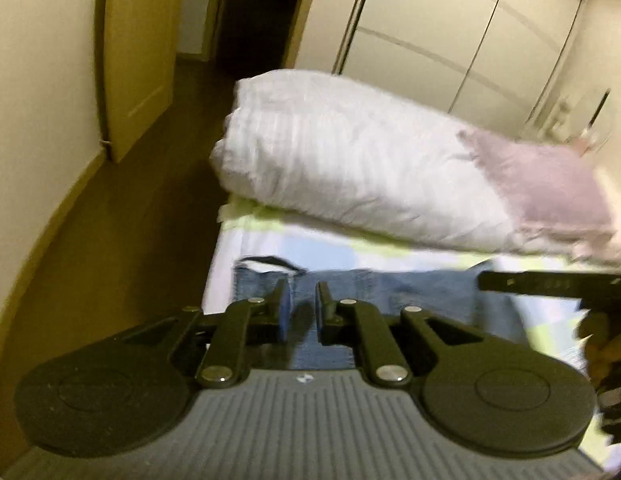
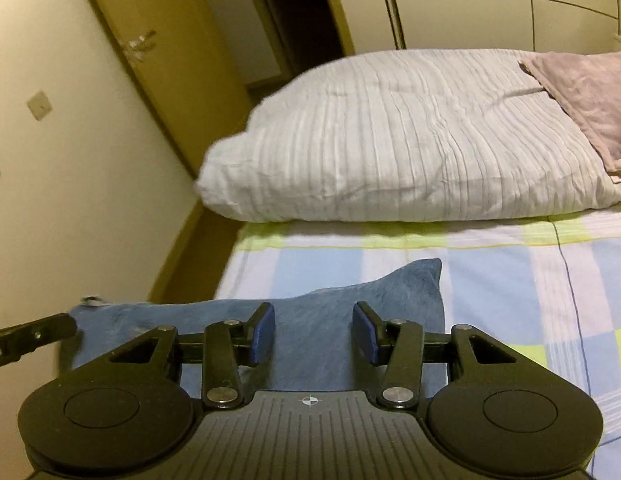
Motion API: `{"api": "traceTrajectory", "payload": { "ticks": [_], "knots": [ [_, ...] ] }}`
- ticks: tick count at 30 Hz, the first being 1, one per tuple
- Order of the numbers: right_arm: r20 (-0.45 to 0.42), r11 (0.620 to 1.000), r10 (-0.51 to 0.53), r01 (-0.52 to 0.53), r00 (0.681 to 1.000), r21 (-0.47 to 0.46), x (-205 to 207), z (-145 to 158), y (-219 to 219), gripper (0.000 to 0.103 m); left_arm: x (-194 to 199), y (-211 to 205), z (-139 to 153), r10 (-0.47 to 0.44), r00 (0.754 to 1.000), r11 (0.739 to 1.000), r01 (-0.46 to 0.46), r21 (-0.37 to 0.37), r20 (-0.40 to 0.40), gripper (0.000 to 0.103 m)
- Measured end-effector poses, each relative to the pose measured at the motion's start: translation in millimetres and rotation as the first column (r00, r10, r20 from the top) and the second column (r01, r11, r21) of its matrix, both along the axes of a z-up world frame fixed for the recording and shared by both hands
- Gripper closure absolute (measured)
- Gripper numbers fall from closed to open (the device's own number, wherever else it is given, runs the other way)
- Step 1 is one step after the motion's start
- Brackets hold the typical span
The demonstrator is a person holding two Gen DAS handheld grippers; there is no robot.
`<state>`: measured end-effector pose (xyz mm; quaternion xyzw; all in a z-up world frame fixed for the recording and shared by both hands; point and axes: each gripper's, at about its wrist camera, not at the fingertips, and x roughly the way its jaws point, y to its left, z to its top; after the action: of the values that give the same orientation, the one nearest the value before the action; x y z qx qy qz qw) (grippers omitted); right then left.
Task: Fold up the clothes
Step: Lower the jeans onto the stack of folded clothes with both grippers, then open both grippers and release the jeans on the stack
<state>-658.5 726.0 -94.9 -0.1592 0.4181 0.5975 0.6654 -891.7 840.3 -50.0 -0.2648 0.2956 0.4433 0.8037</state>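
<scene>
Both tongs over jeans

A home bedroom is shown. A bed with a checked sheet is seen at 6 o'clock, a striped white pillow at 12, a wardrobe with tall pale doors at 1, and a wooden door at 10.

Blue jeans — checked blue-green-white sheet — white striped pillow.
</scene>
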Motion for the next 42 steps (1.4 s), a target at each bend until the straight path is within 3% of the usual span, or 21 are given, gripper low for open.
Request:
{"api": "traceTrajectory", "payload": {
  "ticks": [2, 5, 9, 12, 17, 21, 27, 29, 30, 37, 38, 40, 42],
  "knots": [
    [0.006, 0.999, 0.031, -0.03, 1.0, -0.045, -5, -16, 7, 0.055, -5, 3, -17, 0.02, 1.0, 1.0, -0.02, -0.01, -0.01, 0.091],
    [0.027, 0.998, 0.059, -0.059, 0.998, -0.008, -12, -11, -6, 0.055, -19, -3, -23, 0.046, 0.998, 0.999, -0.046, -0.008, 0.038, 0.09],
    [0.037, 0.994, 0.089, -0.091, 0.995, 0.055, -24, 13, -43, 0.055, -36, -26, -4, 0.065, 0.991, 0.998, -0.067, 0.006, 0.115, 0.092],
    [0.024, 0.987, 0.142, -0.144, 0.99, 0.077, -38, 22, -83, 0.055, -43, -60, 17, 0.022, 0.99, 0.999, -0.028, 0.039, 0.138, 0.092],
    [0.022, 0.982, 0.185, -0.186, 0.982, 0.031, -68, 14, -133, 0.055, -42, -91, 3, -0.014, 0.997, 1.0, 0.014, -0.001, 0.071, 0.094],
    [0.051, 0.969, 0.243, -0.24, 0.969, -0.055, -87, -9, -129, 0.055, -38, -101, -20, -0.009, 1.0, 0.999, 0.01, -0.041, 0.011, 0.097],
    [0.098, 0.971, 0.238, -0.234, 0.966, -0.056, -99, 8, -137, 0.055, -38, -122, 5, 0.016, 1.0, 1.0, -0.016, -0.019, 0.005, 0.096],
    [0.094, 0.977, 0.211, -0.207, 0.973, -0.051, -101, 14, -150, 0.055, -37, -137, 17, 0.04, 0.999, 0.999, -0.04, -0.002, -0.01, 0.073],
    [0.092, 0.98, 0.196, -0.192, 0.976, -0.05, -102, 17, -157, 0.055, -37, -146, 23, 0.052, 0.999, 0.999, -0.052, 0.009, -0.015, 0.069],
    [0.097, 0.992, 0.123, -0.12, 0.988, -0.033, -104, 42, -212, 0.054, -38, -214, 60, 0.043, 0.998, 0.998, -0.041, 0.045, -0.049, 0.053],
    [0.103, 0.993, 0.118, -0.116, 0.988, -0.027, -105, 47, -219, 0.051, -38, -226, 66, 0.046, 0.997, 0.997, -0.043, 0.059, -0.056, 0.051],
    [0.116, 0.994, 0.108, -0.107, 0.987, -0.014, -105, 56, -235, 0.031, -37, -243, 75, 0.058, 0.996, 0.996, -0.053, 0.078, -0.072, 0.042],
    [0.129, 0.995, 0.097, -0.098, 0.987, -0.002, -106, 65, -251, 0.031, -36, -261, 86, 0.07, 0.994, 0.994, -0.062, 0.094, -0.084, 0.038]
  ]
}}
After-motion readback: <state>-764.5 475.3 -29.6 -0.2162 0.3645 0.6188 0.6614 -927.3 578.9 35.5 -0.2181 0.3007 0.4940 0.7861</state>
